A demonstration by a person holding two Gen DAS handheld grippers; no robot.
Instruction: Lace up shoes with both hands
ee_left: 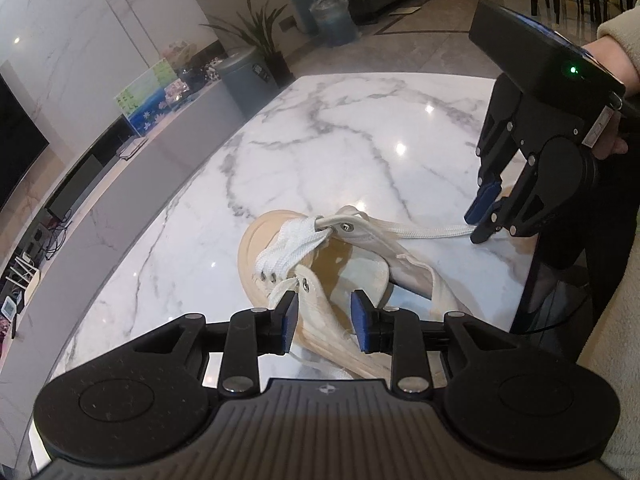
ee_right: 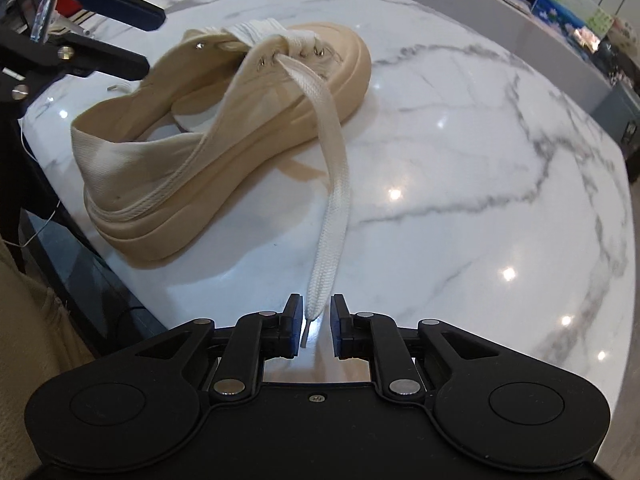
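A cream canvas shoe (ee_right: 224, 148) with a thick beige sole stands on the marble table (ee_right: 460, 200), toe pointing away from me. Its white lace (ee_right: 332, 184) is threaded through the front eyelets, and one long end runs out across the table. That end's tip lies between the blue pads of my right gripper (ee_right: 317, 328), which is open and not clamping it. My left gripper (ee_left: 325, 318) is open at the shoe's near side, with the eyelet flap (ee_left: 316, 300) between its fingers. The right gripper (ee_left: 476, 227) shows at the lace end in the left wrist view; the left gripper (ee_right: 154, 42) shows behind the shoe's heel in the right wrist view.
The table's dark front edge (ee_left: 528, 280) runs close to the shoe's heel. A person's hand (ee_left: 612, 60) in a cream sleeve holds the right gripper. A low grey cabinet (ee_left: 172, 148), a bin (ee_left: 248, 76) and a plant (ee_left: 260, 28) stand beyond the table.
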